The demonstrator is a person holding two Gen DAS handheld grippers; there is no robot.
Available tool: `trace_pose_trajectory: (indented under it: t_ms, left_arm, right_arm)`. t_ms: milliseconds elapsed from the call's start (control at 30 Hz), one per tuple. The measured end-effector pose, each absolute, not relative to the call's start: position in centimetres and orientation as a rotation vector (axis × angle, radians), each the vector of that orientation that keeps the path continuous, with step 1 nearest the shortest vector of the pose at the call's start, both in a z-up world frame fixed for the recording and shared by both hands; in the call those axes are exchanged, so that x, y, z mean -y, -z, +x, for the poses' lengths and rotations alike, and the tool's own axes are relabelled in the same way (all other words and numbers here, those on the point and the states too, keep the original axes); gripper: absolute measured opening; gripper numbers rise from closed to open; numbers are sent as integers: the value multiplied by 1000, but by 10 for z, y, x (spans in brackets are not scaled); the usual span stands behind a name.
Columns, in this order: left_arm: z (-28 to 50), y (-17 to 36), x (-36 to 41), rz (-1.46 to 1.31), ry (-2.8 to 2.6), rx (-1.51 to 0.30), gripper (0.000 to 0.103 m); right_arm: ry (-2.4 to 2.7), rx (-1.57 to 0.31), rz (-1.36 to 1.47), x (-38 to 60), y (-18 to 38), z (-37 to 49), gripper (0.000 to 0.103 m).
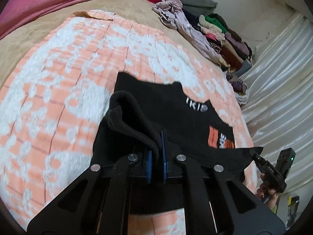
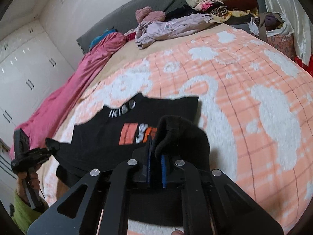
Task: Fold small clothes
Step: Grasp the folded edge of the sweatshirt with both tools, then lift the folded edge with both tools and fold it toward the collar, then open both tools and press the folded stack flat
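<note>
Mid-fold, by the look of it — a black shirt (image 1: 176,121) spread on the orange-and-white blanket (image 1: 68,98), printed side up, far part lying flat, near part lifted. Left gripper (image 1: 156,156) closed narrow on a bunched black edge of the shirt at its left near corner, cloth rolled up between the blue pads (image 1: 163,152). Right gripper (image 2: 155,162) likewise pinched on a raised hump of black cloth at the shirt's right near corner, just beside the orange print (image 2: 133,133). Both near corners held, then, and raised off the blanket; no crease laid down yet that can be made out, though motion blur hides the finer lines. Probably the first fold in hand: near hem to be carried over toward the far edge of the shirt, then set down, smoothed and folded once or twice more. Beyond the shirt, at the far edge of the blanket, a loose lilac garment (image 2: 166,29) and, further still, a pile of clothes (image 2: 221,2), part stacked, part heaped — likely more to fold after this one
</note>
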State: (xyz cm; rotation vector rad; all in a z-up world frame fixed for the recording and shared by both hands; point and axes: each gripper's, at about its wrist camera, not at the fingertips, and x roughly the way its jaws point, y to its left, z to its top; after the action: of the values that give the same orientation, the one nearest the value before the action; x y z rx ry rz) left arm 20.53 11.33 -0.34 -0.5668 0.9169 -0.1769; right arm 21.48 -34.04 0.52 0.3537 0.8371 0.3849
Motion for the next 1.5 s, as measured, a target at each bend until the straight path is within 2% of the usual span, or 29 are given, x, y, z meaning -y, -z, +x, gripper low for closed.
trace_pose_trajectory:
  t_ms: [567,700,767,800,833,867,900,933,1067,1200,1267,1500]
  left_arm:
    - [288,24,-124,-591,95,-980,2]
    - [304,34,-126,-601,79,-996,7]
    - [306,36,-126,-595,82,-997,12]
    - [306,35,-126,-590,85,-986,25]
    - [303,30,-128,-576,76,-958,33]
    - [301,26,-130,-564,67,-934,39]
    - [299,22,-132,-563,63,-912,39]
    - [299,20,-135,-567,61,-904,39]
    - [289,8,-140,-532,-3,-859,39]
    - [267,-11,-136,-488,-29,-780,41]
    - [256,-19,-128,-437,-36,-752,45]
    - [245,-10,-75,-260,30,-817,49]
  right_arm:
    - [-321,-870,362,332,15,301,7]
    - [-297,-924,328,325,33,319,9]
    - [-290,-934,358,328,43,320,14]
    - [-294,-930,372,329,44,319,14]
    - [-298,-917,395,332,44,317,21]
    - [-294,-906,397,334,42,316,39]
    - [-282,-885,392,336,37,313,47]
    - [-277,-860,392,339,33,311,51]
    - [-230,-811,367,349,22,305,56]
    - [-216,-761,302,350,7,294,57]
    - [-225,-735,247,343,-2,287,68]
    - [-331,-695,80,299,-14,265,70]
